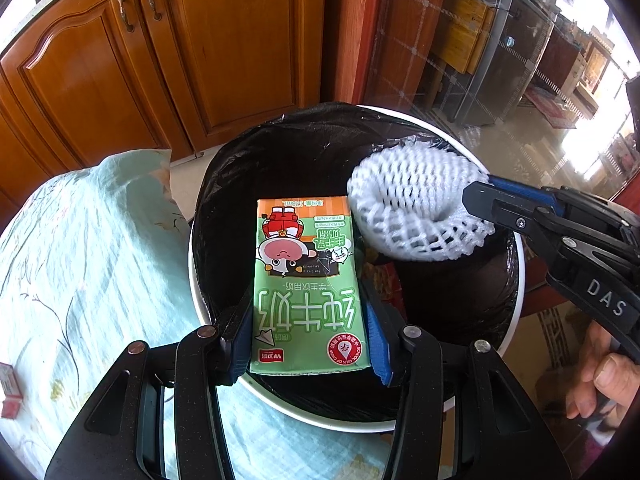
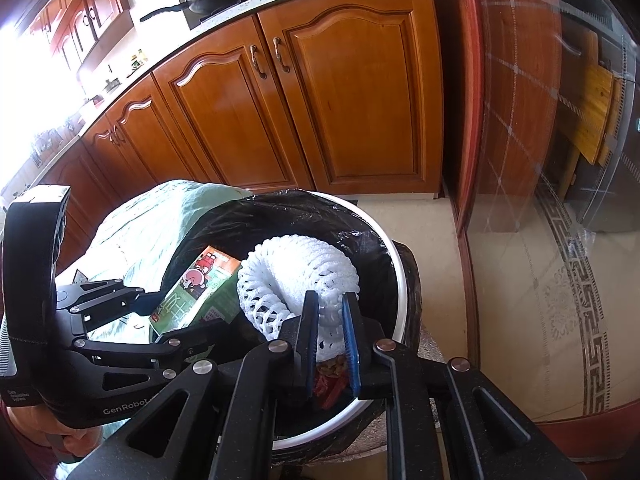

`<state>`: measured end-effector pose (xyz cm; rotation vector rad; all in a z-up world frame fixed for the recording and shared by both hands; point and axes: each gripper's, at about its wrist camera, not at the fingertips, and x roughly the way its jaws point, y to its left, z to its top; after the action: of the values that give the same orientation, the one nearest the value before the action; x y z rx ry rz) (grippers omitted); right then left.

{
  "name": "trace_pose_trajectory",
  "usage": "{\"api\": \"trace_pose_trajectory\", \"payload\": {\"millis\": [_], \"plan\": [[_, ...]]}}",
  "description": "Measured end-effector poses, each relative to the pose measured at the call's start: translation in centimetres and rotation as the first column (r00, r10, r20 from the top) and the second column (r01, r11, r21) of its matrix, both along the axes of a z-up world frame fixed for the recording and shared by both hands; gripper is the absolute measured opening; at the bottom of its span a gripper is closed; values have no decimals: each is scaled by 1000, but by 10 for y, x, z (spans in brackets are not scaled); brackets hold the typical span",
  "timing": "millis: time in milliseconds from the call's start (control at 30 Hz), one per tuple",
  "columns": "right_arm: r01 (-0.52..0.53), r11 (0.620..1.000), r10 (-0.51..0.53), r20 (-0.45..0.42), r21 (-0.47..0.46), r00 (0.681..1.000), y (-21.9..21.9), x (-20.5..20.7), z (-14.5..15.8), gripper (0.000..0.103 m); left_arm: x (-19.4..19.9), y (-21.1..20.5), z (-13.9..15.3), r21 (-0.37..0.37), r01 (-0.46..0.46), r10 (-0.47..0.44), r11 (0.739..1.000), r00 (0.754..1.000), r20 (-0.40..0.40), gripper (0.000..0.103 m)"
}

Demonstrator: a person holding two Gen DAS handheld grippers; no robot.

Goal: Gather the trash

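My left gripper (image 1: 306,320) is shut on a green milk carton (image 1: 306,288) and holds it over the open trash bin (image 1: 516,280), which is white-rimmed with a black liner. The carton also shows in the right wrist view (image 2: 196,292). My right gripper (image 2: 330,304) is shut on a white foam fruit net (image 2: 296,272) and holds it above the bin (image 2: 394,264). The foam net shows in the left wrist view (image 1: 412,204) at the bin's right side, with the right gripper (image 1: 480,196) pinching its edge. Red and brown scraps (image 2: 332,380) lie inside the bin.
A table with a pale green floral cloth (image 1: 80,280) stands left of the bin, with a small red box (image 1: 10,390) on it. Wooden kitchen cabinets (image 2: 300,112) stand behind. A glass partition (image 2: 540,140) and tiled floor are to the right.
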<state>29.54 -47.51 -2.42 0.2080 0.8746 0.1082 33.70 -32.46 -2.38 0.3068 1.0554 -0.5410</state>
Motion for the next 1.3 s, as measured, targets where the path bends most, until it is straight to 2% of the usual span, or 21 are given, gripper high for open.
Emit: {"api": "trace_pose_trajectory", "payload": {"millis": [67, 133, 367, 467, 533, 600, 900, 1100, 1300], "plan": [[7, 1000, -7, -4, 9, 1000, -2, 1, -1, 24, -2, -1, 1, 1, 2, -2, 1000, 1000, 6, 59], [12, 1000, -13, 1, 23, 1000, -5, 0, 0, 40, -4, 1, 4, -9, -4, 4, 1000, 1000, 17, 63], [36, 997, -38, 35, 72, 999, -10, -12, 7, 43, -14, 15, 14, -44, -26, 28, 999, 999, 39, 64], [50, 992, -56, 53, 115, 997, -13, -20, 8, 53, -22, 28, 19, -77, -46, 49, 996, 998, 43, 68], [60, 985, -72, 71, 162, 995, -17, -27, 8, 64, -28, 39, 21, -103, -74, 79, 992, 996, 46, 72], [71, 975, -93, 96, 209, 991, -19, -36, 8, 69, -35, 48, 23, -128, -93, 99, 987, 994, 42, 72], [67, 947, -119, 150, 314, 982, -4, -70, 11, 77, -68, 92, 33, -227, -156, 177, 961, 981, 76, 72], [62, 940, -131, 187, 336, 974, 18, -99, 14, 81, -90, 130, 36, -307, -222, 257, 925, 963, 81, 75], [63, 947, -142, 232, 316, 962, 45, -128, 16, 85, -116, 162, 34, -368, -260, 316, 893, 943, 101, 80]]}}
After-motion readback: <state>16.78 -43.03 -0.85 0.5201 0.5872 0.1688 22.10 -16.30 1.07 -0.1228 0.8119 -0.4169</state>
